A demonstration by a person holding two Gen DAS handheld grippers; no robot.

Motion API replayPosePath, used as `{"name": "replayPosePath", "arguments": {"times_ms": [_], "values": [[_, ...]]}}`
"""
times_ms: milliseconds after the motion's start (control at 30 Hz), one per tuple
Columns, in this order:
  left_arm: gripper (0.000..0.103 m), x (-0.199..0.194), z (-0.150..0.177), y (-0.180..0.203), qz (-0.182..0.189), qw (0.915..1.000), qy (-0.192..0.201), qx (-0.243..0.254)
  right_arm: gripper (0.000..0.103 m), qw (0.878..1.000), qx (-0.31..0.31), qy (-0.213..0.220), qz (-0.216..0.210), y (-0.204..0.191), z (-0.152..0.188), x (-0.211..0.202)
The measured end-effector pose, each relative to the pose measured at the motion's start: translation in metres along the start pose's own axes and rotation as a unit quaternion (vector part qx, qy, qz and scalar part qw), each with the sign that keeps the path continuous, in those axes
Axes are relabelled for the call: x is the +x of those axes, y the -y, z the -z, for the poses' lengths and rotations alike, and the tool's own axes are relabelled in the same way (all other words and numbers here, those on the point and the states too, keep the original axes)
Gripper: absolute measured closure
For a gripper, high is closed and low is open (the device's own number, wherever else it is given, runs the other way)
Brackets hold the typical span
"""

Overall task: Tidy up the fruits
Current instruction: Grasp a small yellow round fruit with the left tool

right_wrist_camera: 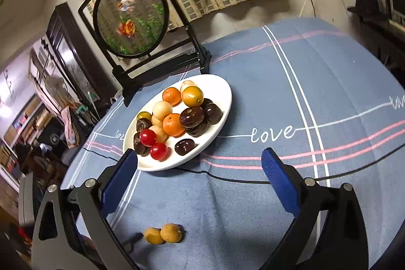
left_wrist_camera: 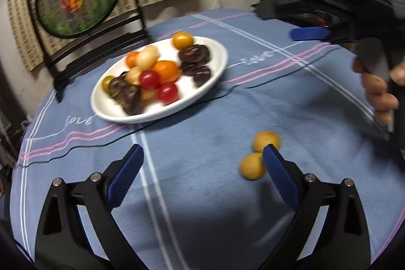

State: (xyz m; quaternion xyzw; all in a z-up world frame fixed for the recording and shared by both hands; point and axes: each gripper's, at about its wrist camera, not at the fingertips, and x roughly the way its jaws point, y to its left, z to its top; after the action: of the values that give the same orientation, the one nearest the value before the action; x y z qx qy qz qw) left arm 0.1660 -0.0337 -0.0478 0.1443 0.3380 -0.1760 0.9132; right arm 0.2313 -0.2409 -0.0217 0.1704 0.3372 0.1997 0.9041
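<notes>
Left wrist view gives me the white plate (left_wrist_camera: 217, 62) far left, heaped with fruit, so I judge most is sorted; two yellow fruits (left_wrist_camera: 253, 165) remain on the desk (left_wrist_camera: 202, 194), touching my released left tongs (left_wrist_camera: 202, 156). Right tongs (right_wrist_camera: 200, 160) gape empty, the pair lying near.

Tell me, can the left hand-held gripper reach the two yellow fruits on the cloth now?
Probably yes. The left hand-held gripper is open and empty, and the two yellow fruits lie on the bare cloth beside its right finger, with nothing in between.
</notes>
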Motion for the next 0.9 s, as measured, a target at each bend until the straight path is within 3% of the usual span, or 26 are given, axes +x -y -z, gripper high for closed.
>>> {"name": "replayPosePath", "arguments": {"times_ms": [300, 367, 600, 667, 733, 900], "values": [[0.011, 0.010, 0.005, 0.027, 0.024, 0.9981, -0.009, 0.056, 0.004, 1.000, -0.006, -0.003, -0.019, -0.007, 0.002, -0.003], [0.027, 0.010, 0.005, 0.027, 0.044, 0.9976, -0.011, 0.052, 0.004, 1.000, -0.005, -0.004, -0.019, -0.007, 0.002, -0.002], [0.040, 0.022, 0.003, 0.030, 0.079, 0.9953, -0.037, 0.042, 0.004, 1.000, -0.003, -0.007, -0.018, -0.005, 0.002, -0.001], [0.058, 0.028, 0.003, 0.030, 0.097, 0.9931, -0.053, 0.039, 0.004, 1.000, -0.005, -0.011, -0.018, -0.006, 0.002, 0.000], [0.067, 0.029, 0.003, 0.028, 0.118, 0.9908, -0.059, 0.028, 0.004, 1.000, -0.007, -0.013, -0.018, -0.007, 0.003, 0.001], [0.073, 0.026, 0.005, 0.024, 0.116, 0.9912, -0.061, 0.019, 0.004, 1.000, -0.014, -0.019, -0.019, -0.010, 0.005, 0.003]]}}
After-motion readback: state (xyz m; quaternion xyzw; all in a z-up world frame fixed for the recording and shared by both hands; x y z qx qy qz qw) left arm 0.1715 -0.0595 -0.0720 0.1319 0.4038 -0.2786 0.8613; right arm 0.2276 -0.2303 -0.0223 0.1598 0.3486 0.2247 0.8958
